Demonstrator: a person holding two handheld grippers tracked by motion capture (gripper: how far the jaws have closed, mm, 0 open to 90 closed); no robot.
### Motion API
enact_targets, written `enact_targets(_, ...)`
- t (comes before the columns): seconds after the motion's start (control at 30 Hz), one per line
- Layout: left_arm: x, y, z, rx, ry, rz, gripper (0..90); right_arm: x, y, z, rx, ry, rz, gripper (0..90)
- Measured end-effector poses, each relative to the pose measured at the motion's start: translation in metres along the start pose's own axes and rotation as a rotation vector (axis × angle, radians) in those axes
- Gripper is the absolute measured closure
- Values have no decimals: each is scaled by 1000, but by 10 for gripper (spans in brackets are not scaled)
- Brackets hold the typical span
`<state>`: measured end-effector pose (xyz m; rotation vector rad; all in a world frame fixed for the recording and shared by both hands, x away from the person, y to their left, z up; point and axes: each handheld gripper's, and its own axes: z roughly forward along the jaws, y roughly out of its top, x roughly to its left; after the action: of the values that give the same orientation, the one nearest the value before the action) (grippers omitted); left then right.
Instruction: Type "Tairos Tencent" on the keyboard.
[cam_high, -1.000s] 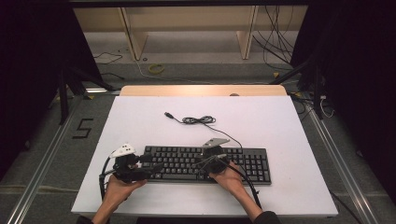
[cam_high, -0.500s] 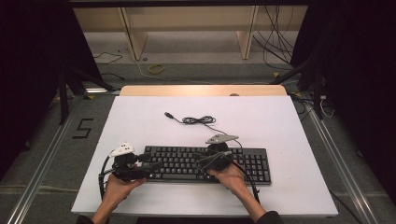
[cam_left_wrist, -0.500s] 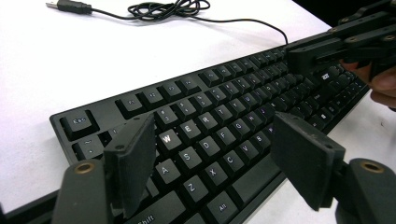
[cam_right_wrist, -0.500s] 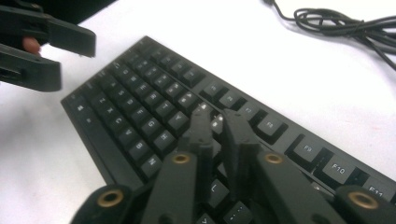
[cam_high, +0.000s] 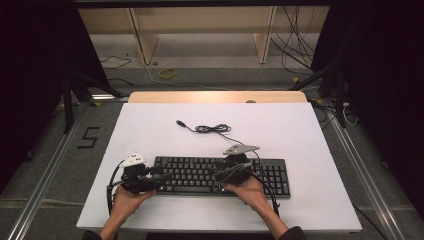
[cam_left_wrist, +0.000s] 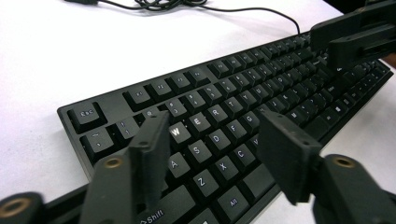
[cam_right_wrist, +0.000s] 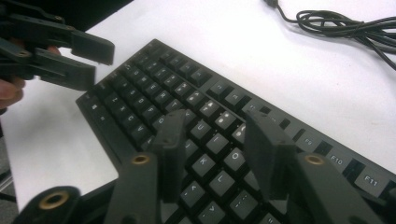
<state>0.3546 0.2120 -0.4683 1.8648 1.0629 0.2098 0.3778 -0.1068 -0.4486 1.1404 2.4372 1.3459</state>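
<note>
white table (cam_high: 310, 150) | flat black plastic keyboard (cam_high: 220, 175) lies near front edge, black cable (cam_high: 212, 129) coiled behind | right gripper (cam_right_wrist: 212, 154) lifted slightly since a second ago, jaws just opened from shut, partly apart, nothing held, probably key tapped | left gripper (cam_left_wrist: 215, 154) narrowing over left keys, empty

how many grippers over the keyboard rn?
2. The left gripper is over the left end of the keyboard; the right gripper is over its middle. Both have jaws apart, nothing between them.
</note>
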Motion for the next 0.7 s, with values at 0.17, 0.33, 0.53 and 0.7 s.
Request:
enact_targets(0.17,-1,0,3,21,3,3,535,0,-1,-6,-4,-2,3,513)
enact_targets(0.33,0,0,7,46,9,16,608,0,-3,-9,-8,-3,8,471)
enact_targets(0.53,-3,1,10,64,13,38,700,-1,-6,-13,-16,-10,10,424)
enact_targets(0.7,-5,1,12,68,15,49,760,-1,-8,-15,-20,-14,11,413)
